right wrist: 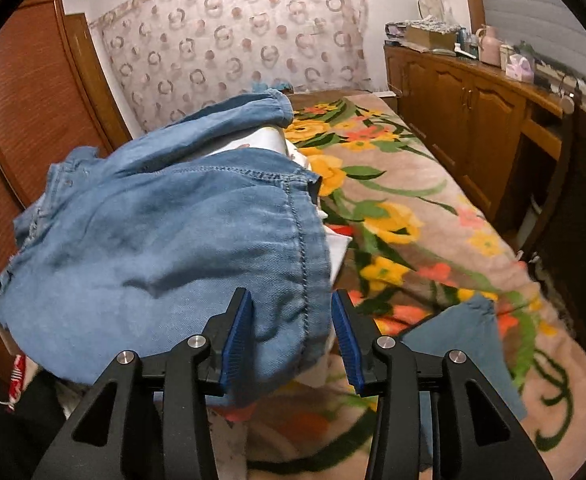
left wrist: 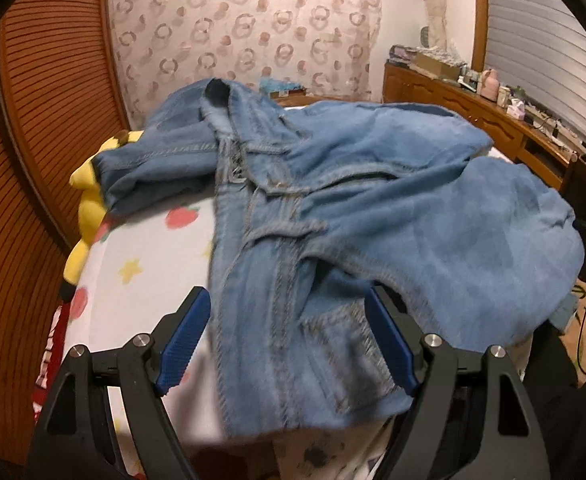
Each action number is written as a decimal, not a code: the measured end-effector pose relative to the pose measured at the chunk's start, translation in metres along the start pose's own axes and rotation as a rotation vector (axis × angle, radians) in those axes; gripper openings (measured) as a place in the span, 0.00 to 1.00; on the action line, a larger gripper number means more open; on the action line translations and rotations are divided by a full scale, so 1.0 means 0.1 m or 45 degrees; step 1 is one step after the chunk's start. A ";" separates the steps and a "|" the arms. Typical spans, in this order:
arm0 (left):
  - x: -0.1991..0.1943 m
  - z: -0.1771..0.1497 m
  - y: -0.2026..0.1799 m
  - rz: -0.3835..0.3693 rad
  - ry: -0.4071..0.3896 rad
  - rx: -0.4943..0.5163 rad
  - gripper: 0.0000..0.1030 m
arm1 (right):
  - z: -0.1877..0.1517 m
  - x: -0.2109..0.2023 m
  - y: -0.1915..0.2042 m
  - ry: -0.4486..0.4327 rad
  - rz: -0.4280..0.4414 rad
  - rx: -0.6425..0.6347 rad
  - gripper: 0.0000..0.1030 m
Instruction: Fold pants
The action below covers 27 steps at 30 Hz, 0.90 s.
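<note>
The blue denim pants (left wrist: 373, 184) lie crumpled in a heap on the bed, waistband and seams facing up. My left gripper (left wrist: 287, 294) is open wide at the heap's near end. A seamed part of the pants lies between its blue pads (left wrist: 185, 340), which do not press on it. In the right wrist view the pants (right wrist: 153, 240) bulge up at the left. My right gripper (right wrist: 291, 294) is open around their stitched edge, with a gap beside the right pad (right wrist: 347, 340). A separate flap of denim (right wrist: 465, 340) lies just right of that gripper.
A white blanket with strawberries and stars (left wrist: 145, 256) lies under the pants, with a yellow plush toy (left wrist: 87, 208) at its left edge. A floral blanket (right wrist: 413, 208) covers the bed's right side. A cluttered wooden cabinet (right wrist: 473, 112) runs along the right, and a wooden wardrobe (left wrist: 33, 160) stands left.
</note>
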State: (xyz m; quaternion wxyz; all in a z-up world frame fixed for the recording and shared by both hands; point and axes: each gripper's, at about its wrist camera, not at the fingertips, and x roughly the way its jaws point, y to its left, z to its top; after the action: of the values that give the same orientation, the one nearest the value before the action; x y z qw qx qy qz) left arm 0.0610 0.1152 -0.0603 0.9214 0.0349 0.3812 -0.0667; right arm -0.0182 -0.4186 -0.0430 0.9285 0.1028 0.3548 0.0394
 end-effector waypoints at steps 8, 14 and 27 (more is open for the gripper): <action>-0.01 -0.26 0.27 0.034 0.042 -0.119 0.78 | -0.05 0.11 0.17 0.016 0.039 -0.032 0.42; -0.01 -0.37 0.30 -0.014 0.057 -0.158 0.65 | -0.02 0.07 0.17 0.019 0.027 -0.064 0.27; -0.19 -0.29 0.13 -0.104 -0.003 -0.126 0.16 | 0.08 -0.13 0.18 -0.081 0.051 -0.106 0.04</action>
State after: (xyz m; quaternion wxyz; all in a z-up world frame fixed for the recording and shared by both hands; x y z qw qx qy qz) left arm 0.0291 0.1333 -0.0670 0.9189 -0.0265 0.3843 -0.0854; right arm -0.0224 -0.4040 -0.0252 0.9418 0.0724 0.3209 0.0694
